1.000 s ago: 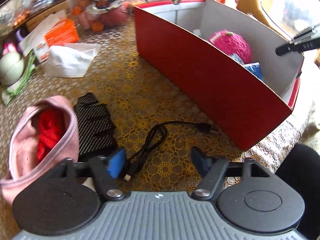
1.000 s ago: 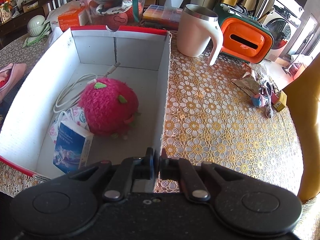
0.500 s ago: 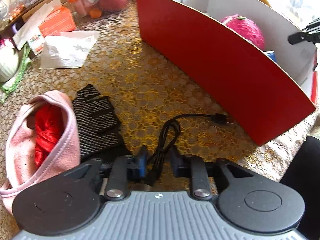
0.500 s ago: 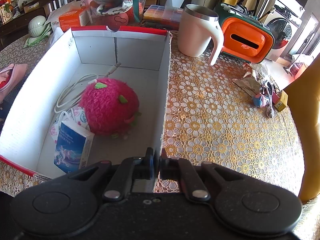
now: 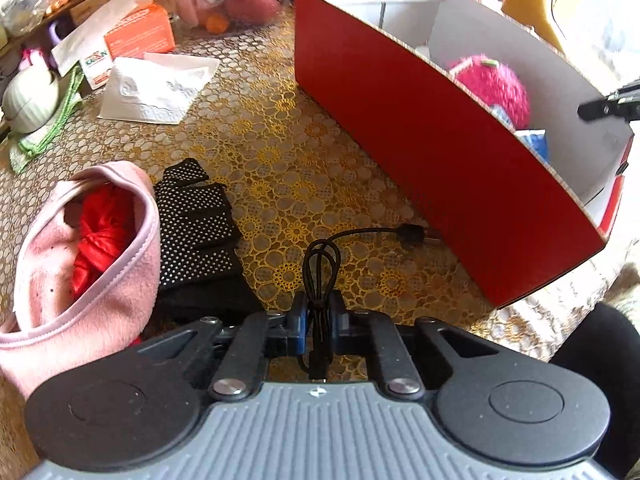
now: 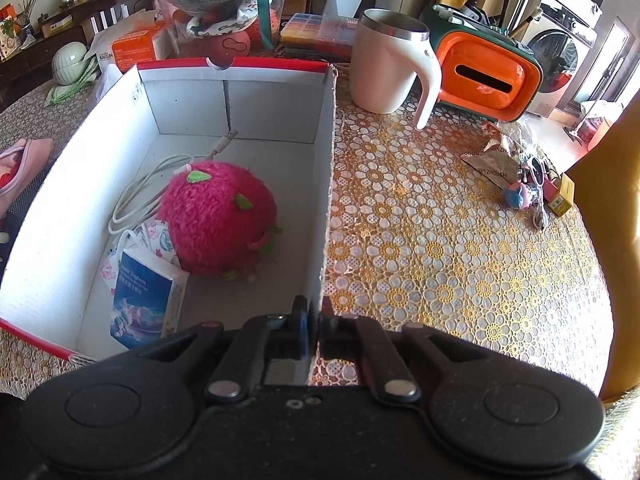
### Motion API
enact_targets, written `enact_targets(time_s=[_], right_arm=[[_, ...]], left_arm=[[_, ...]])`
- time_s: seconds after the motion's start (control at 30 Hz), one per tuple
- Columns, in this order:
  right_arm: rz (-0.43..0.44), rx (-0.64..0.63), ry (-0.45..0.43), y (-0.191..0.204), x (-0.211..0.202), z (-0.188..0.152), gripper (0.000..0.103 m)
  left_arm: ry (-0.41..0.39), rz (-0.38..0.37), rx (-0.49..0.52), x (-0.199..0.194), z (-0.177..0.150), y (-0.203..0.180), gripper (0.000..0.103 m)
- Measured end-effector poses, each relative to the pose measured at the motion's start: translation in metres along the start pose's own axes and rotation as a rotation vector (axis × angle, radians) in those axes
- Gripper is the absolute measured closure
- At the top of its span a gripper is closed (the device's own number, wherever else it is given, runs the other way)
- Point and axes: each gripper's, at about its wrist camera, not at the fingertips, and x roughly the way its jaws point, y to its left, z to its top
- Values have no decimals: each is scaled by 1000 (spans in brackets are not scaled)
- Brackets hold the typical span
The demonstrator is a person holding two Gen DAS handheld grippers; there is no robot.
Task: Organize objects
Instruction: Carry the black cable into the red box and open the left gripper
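A black cable (image 5: 320, 256) lies coiled on the gold lace tablecloth, its plug (image 5: 412, 234) close to the red box (image 5: 420, 148). My left gripper (image 5: 319, 312) is closing, and its blue pads press on the cable's bundled strands. My right gripper (image 6: 314, 316) is shut on the near end of the box's right wall (image 6: 326, 200); its tip also shows in the left wrist view (image 5: 612, 104). Inside the box lie a pink plush ball (image 6: 216, 216), a white cable (image 6: 136, 196) and a blue tissue pack (image 6: 140, 300).
A black dotted glove (image 5: 196, 232) and a pink pouch (image 5: 80, 260) holding something red lie left of the cable. Farther back are white paper (image 5: 156, 88) and an orange carton (image 5: 136, 36). Right of the box stand a cream mug (image 6: 388, 68) and an orange holder (image 6: 484, 76).
The left gripper's jaws went from wide apart to closed around the black cable, and the gripper came nearer to it. The right gripper and the box have not moved.
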Motion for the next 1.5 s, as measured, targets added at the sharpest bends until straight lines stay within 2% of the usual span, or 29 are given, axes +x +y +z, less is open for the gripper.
enact_targets(time_s=[0.33,0.6,0.8,1.0,1.3,1.5], right_arm=[[1,2,-2,-1,0,0,99],[2,0,-3,0,0,0,99],[2,-2,-4,0,0,0,99],[3,0,-3,0,2,0,99],[2,5,-5,1,3,0,99],[8,18,-7,-2,4,-1,99]], left_arm=[[-87,-34,-100,-46,7,0,94],[-191,-41,-105,-102,34,-7,94],[-265,-19,-55,-128,67,-24,94],[-278,-3,24,-117,101,-57,94],[-277,6,84,-75,141,-100,93],[-210,11,97,-32,155,-118,94]])
